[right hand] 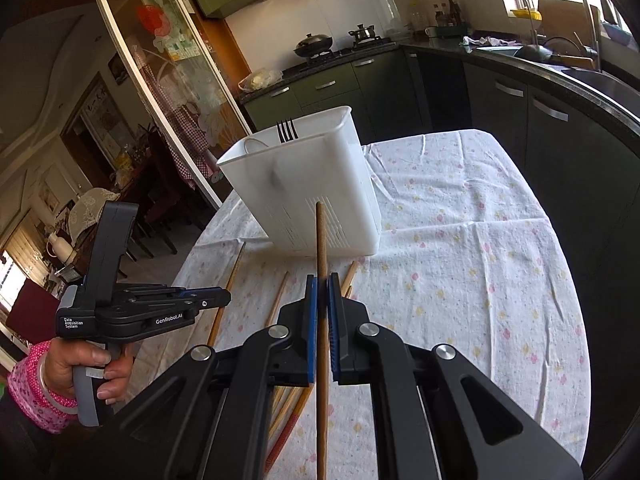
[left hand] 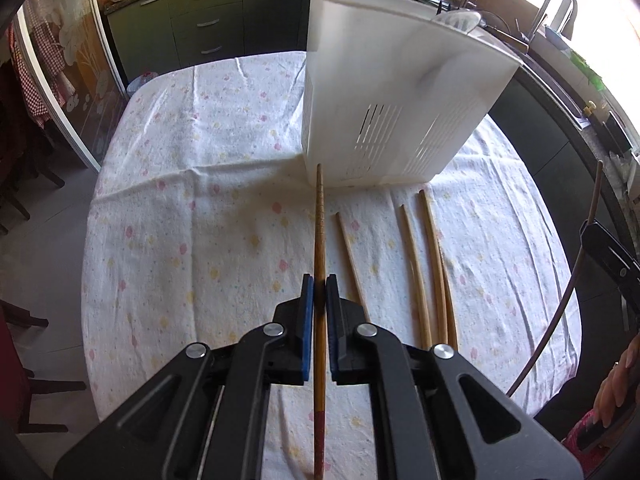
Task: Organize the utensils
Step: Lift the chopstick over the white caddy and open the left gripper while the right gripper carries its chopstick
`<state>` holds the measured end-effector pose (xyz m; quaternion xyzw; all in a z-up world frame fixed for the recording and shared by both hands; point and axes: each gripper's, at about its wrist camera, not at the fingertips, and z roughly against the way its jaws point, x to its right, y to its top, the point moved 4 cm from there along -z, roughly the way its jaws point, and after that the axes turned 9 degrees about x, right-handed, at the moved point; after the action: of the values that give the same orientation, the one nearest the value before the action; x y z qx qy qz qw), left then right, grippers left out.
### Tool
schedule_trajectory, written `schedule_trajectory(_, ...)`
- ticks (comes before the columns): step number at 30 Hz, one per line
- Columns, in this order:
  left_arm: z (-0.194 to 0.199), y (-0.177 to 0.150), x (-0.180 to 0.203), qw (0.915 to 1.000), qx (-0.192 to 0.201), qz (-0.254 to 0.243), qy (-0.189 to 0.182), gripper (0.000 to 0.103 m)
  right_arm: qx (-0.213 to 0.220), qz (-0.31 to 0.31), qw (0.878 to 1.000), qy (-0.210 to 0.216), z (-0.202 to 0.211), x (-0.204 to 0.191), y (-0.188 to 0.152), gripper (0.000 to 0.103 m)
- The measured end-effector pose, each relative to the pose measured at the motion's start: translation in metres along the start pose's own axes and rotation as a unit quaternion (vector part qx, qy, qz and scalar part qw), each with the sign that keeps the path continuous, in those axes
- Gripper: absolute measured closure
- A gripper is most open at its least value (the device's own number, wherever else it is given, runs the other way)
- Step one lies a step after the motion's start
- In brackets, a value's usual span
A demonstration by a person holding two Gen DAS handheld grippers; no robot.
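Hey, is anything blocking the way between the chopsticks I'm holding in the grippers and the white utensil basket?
Nothing visible blocks either chopstick. The left gripper holds one chopstick, the right gripper another, both pointing at the white basket. Only its wall faces them; a fork already stands inside.

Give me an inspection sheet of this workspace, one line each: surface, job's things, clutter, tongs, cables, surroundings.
Surface: table under a flowered cloth, wrinkled.
Job's things: white bin upright on the cloth, fork inside; loose chopsticks lying in front of it.
Clutter: nothing seen on the cloth.
Tongs: left tongs shut on a chopstick; right tongs shut on a dark chopstick.
Cables: nothing seen.
Surroundings: kitchen cabinets, stove with a wok, sink and tap, glass door.
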<state>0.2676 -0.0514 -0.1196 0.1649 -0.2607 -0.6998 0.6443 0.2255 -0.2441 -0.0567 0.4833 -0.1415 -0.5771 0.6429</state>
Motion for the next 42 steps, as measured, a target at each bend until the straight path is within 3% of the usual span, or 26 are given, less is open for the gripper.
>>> schedule_trajectory(10,0.072,0.018,0.010,0.9959,0.086,-0.028,-0.012,0.097,0.042,0.013,0.999,0.012,0.038,-0.018,0.018,0.097)
schedule_trajectory(23,0.146,0.042,0.025,0.9853,0.160,-0.051,-0.031,0.097,0.067,0.024,0.997,0.016,0.063,-0.027,0.029,0.097)
schedule_trajectory(34,0.196,0.108,0.037,0.9696,0.237,-0.046,-0.038,0.097,0.074,0.027,0.997,0.013,0.076,-0.024,0.030,0.097)
schedule_trajectory(42,0.180,0.160,0.048,0.9561,0.290,-0.042,-0.004,0.097,0.079,0.023,0.997,0.010,0.086,-0.019,0.033,0.097)
